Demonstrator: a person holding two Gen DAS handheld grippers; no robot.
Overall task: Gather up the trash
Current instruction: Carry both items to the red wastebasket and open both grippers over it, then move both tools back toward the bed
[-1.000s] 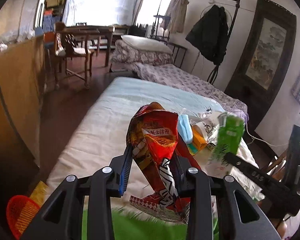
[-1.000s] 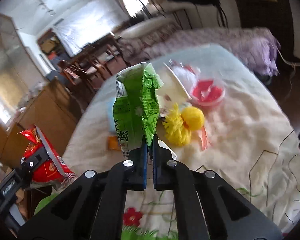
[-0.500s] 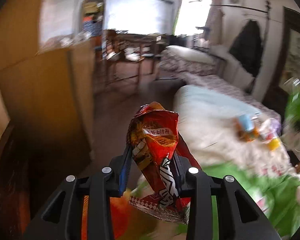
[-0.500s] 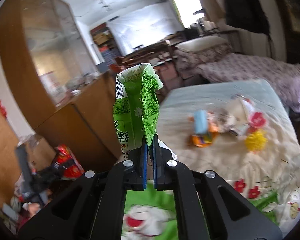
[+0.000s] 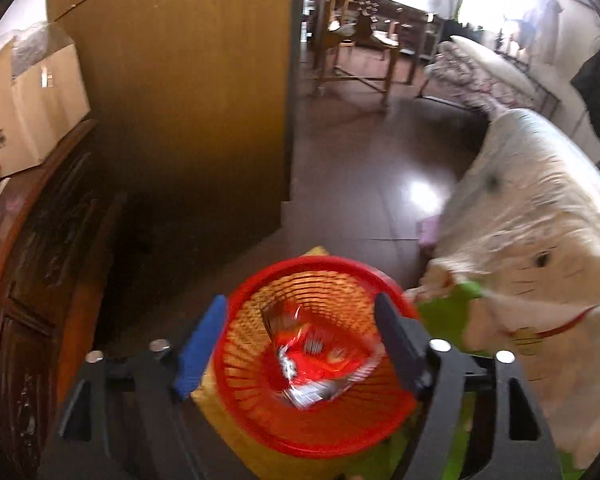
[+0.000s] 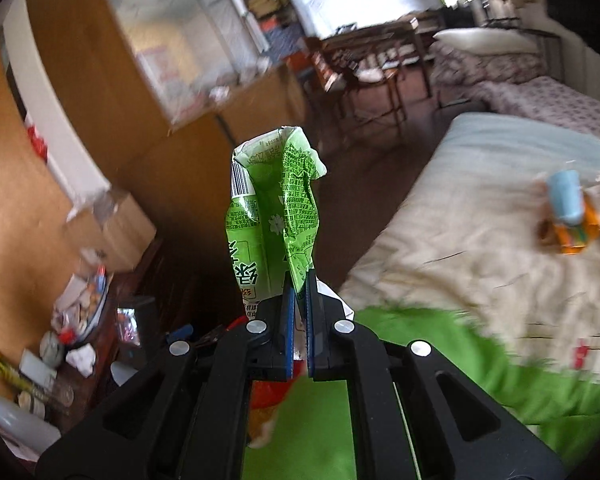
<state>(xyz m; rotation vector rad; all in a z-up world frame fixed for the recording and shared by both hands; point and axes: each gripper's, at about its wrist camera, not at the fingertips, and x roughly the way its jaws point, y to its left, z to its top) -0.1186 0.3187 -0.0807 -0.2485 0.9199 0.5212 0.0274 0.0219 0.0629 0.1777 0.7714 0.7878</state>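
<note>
In the left wrist view my left gripper (image 5: 300, 328) is open, its fingers spread above a red mesh wastebasket (image 5: 256, 280) on the floor. The red snack bag (image 5: 316, 356) lies inside the basket. In the right wrist view my right gripper (image 6: 298, 280) is shut on a crumpled green wrapper (image 6: 272, 208), held upright beside the bed. More trash (image 6: 568, 216), with a blue and an orange piece, lies on the bed (image 6: 480, 248) at the right.
The bed with a cream and green cover (image 5: 540, 248) stands right of the basket. A wooden cabinet (image 5: 172, 112) and dark carved furniture (image 5: 40, 280) stand at the left. A cluttered side table (image 6: 72, 328) is at lower left. Chairs and a second bed stand farther back.
My left gripper swung left and down over the red basket, opened, and let go of the red snack bag, which now lies in the basket. My right gripper moved left, still holding the green wrapper.
</note>
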